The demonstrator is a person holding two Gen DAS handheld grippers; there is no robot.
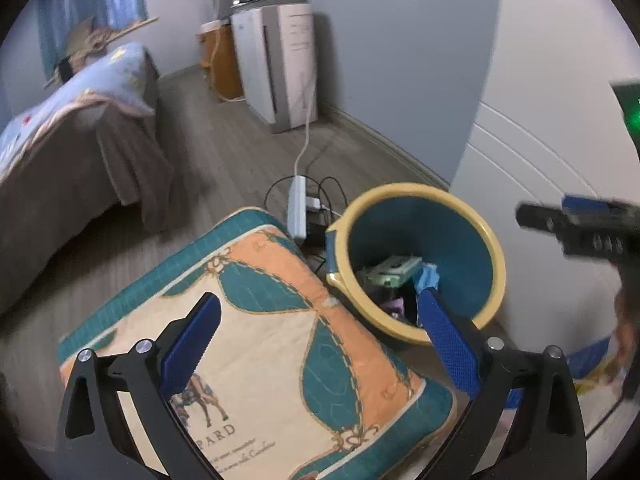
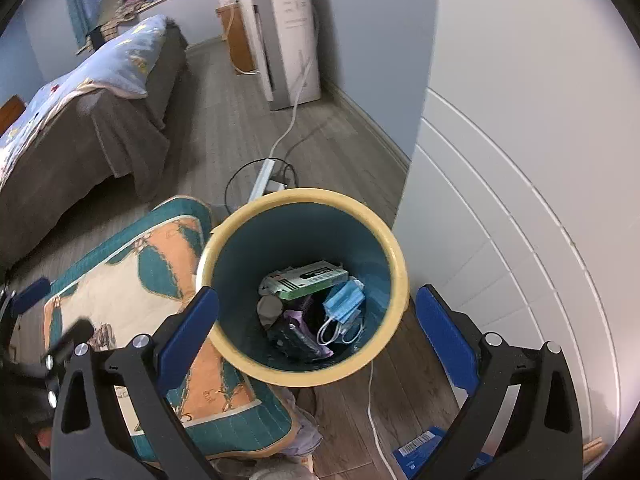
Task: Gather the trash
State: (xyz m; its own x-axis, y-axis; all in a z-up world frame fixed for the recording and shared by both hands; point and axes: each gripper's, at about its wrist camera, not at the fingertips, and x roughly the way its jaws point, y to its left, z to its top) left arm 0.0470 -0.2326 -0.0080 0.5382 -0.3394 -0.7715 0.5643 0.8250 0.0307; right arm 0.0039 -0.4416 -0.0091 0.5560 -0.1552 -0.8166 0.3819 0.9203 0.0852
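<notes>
Inside round yellow-rimmed bin (image 2: 394,264): crumpled trash (image 2: 316,304).

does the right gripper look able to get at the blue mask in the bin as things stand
Probably yes. The right gripper hangs over the bin with its jaws wide and empty, and the mask lies on top of the trash, uncovered. The bin's depth and narrow walls could make the reach tight.

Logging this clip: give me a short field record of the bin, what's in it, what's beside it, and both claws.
bin: yellow-rimmed teal bin on wood floor, upright
contents: green box, blue face mask, dark and purple scraps
beside bin: patterned cushion, touching the rim
behind bin: power strip with cables
left claw: open, empty
right claw: open, empty, above the bin
nearby floor: blue barcoded packet
</notes>
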